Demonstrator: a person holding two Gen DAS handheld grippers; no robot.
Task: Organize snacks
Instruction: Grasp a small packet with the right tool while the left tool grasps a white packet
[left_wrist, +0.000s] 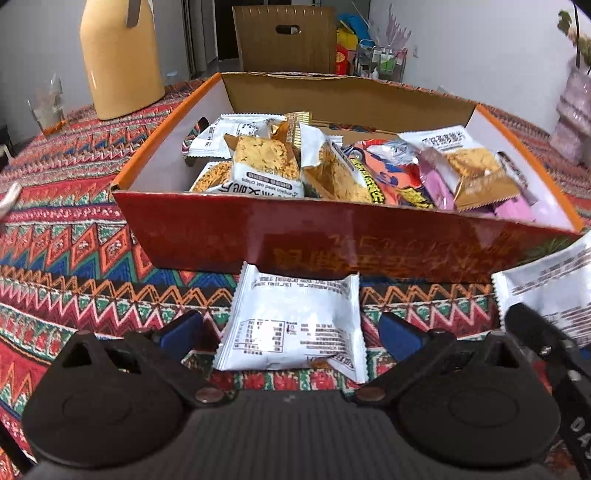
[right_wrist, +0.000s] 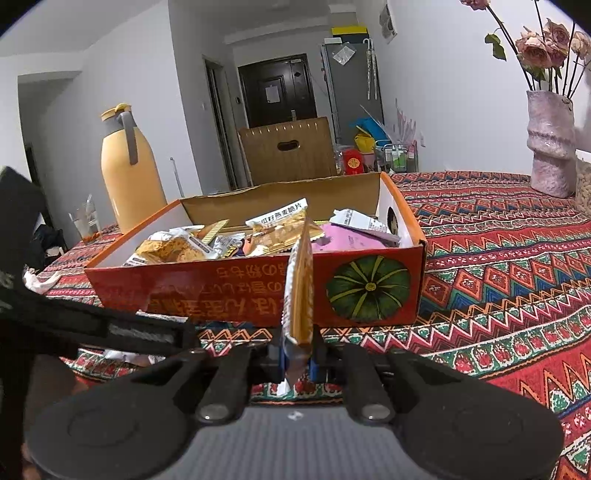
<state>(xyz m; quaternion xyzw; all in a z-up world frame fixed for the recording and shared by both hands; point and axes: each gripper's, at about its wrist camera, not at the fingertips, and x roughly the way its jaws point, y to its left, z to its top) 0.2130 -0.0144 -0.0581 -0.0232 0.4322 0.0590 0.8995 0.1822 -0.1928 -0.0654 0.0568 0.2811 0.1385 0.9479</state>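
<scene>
A shallow red cardboard box holds several snack packets; it also shows in the right wrist view. A white snack packet lies flat on the patterned tablecloth in front of the box, between the blue-padded fingers of my open left gripper. My right gripper is shut on an orange and white snack packet, held upright and edge-on in front of the box. The right gripper also shows at the right edge of the left wrist view with its white packet.
A yellow thermos jug and a glass stand at the back left. A pink vase with flowers and a jar stand at the back right. A brown chair is behind the table.
</scene>
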